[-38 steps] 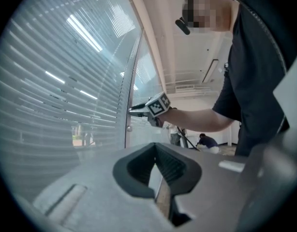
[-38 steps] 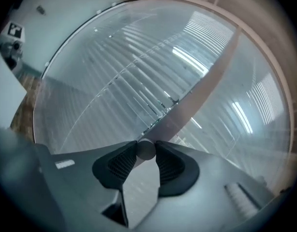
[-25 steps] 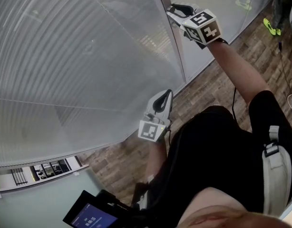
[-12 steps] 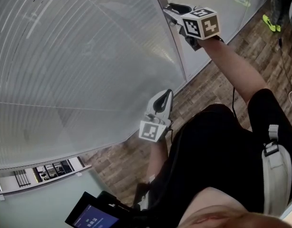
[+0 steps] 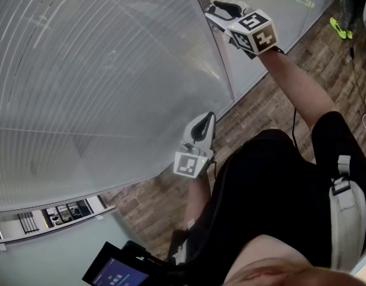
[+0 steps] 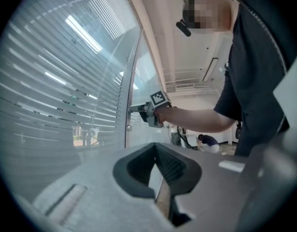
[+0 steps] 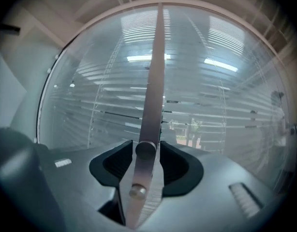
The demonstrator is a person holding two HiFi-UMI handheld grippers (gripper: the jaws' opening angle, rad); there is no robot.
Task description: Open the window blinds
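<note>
Horizontal blinds [image 5: 99, 76] hang behind curved glass, their slats [image 7: 211, 105] tilted so that strips of outdoors show through. A grey metal post [image 5: 214, 52] runs up the glass. My right gripper [image 5: 217, 12] points level at the post, raised high. A round knob [image 7: 145, 150] on the post [image 7: 155, 71] sits between its jaws, which have just been opening; the pads stand a little off the knob. A second small stud [image 7: 137, 191] lies below it. My left gripper [image 5: 205, 119] hangs lower, near the glass, shut and holding nothing. The left gripper view also shows the right gripper [image 6: 134, 109].
Wood floor [image 5: 260, 106] runs along the glass wall. A dark tablet [image 5: 114, 270] hangs at my lower left. Yellow-green shoes [image 5: 340, 33] and a cable [image 5: 357, 82] lie at the far right. A person [image 6: 206, 141] crouches far off in the room.
The right gripper's jaws stand slightly wider around the knob than before, and its marker cube has rocked a little. The left gripper has kept still.
</note>
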